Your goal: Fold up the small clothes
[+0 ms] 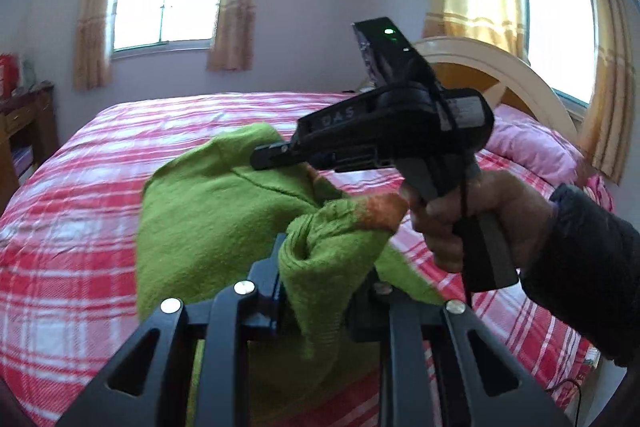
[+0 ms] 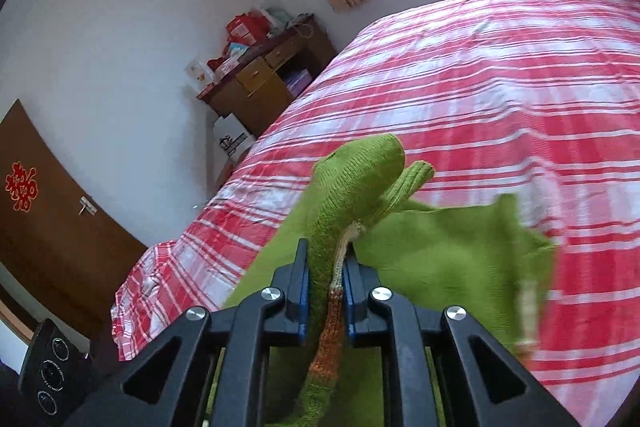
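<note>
the soft green knitted garment with an orange-banded cuff (image 1: 208, 211) looks light and floppy, sagging mid-frame over the red-and-white plaid bed cover (image 1: 60, 227). the left gripper (image 1: 316, 311) pinches a bunched fold, and the right gripper (image 2: 325, 287) clamps the ribbed edge. seams and cuffs look the surest places to hold.

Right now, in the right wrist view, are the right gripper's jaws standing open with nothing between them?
No, the right gripper is closed on a fold of the green sweater, knit fabric pinched between its blue pads.

Across the bottom of both wrist views, the left tongs (image 1: 316, 311) and right tongs (image 2: 326, 291) show black angular linkage bars with round silver screws and blue pads. At centre right of the left view, the other unit's black pistol-shaped body carries a green light, embossed letters, a grey handle and a thin black cable. A hand (image 1: 480, 219) emerges from a dark padded sleeve (image 1: 584, 267).
</note>
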{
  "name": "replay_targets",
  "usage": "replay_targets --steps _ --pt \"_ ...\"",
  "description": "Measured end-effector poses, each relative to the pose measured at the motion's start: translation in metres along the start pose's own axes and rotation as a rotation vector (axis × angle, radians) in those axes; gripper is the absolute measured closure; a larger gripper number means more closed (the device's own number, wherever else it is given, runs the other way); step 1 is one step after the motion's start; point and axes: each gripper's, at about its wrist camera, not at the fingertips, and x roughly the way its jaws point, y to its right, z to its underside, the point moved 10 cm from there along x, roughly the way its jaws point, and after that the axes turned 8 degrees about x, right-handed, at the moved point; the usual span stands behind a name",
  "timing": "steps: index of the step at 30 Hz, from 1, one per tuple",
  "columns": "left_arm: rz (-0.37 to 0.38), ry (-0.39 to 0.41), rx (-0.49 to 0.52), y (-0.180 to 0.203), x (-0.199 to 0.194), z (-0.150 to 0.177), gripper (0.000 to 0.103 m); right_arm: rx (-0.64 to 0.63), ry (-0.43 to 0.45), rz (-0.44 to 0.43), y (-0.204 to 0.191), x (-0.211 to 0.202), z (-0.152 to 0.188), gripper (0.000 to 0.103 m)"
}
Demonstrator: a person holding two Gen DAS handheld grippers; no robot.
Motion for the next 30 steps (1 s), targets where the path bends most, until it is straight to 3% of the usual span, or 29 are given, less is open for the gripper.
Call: replay_targets --steps 8,11,13,15,16,17,19,22,24,27,30 --pt "0.064 -0.106 0.08 0.055 0.065 0.012 0.081 0.099 -0.043 0.095 0.096 -0.012 0.019 0.091" --pt "0.059 -0.148 0.113 0.063 0.068 0.023 0.074 0.116 -0.03 0.093 0.117 -0.007 0.031 0.09" --pt "0.072 -0.157 0.131 0.068 0.056 0.025 0.057 0.154 -0.002 0.071 0.123 -0.015 0.032 0.086" --pt "0.119 -0.177 0.147 0.073 0.039 0.029 0.035 0.164 0.011 0.084 0.122 -0.025 0.037 0.084" --pt "0.134 -0.174 0.157 0.073 0.027 0.032 0.033 0.164 0.016 0.108 0.122 -0.035 0.042 0.078" --pt "0.137 -0.166 0.17 0.072 0.013 0.037 0.032 0.161 0.022 0.141 0.122 -0.044 0.045 0.063" --pt "0.121 -0.169 0.175 0.071 -0.008 0.047 0.032 0.16 0.039 0.207 0.12 -0.071 0.056 0.043" --pt "0.092 -0.183 0.115 0.054 -0.028 0.059 0.032 0.157 0.105 0.122 0.092 -0.118 0.072 0.041" --pt "0.078 -0.191 0.036 0.038 -0.04 0.068 0.032 0.086 0.151 0.07 0.063 -0.14 0.079 0.042" --pt "0.05 -0.205 -0.083 0.012 -0.053 0.075 0.032 -0.051 0.104 0.088 0.024 -0.141 0.101 0.042" --pt "0.01 -0.184 -0.138 -0.007 -0.068 0.071 0.032 -0.156 0.028 0.182 0.013 -0.114 0.124 0.042"
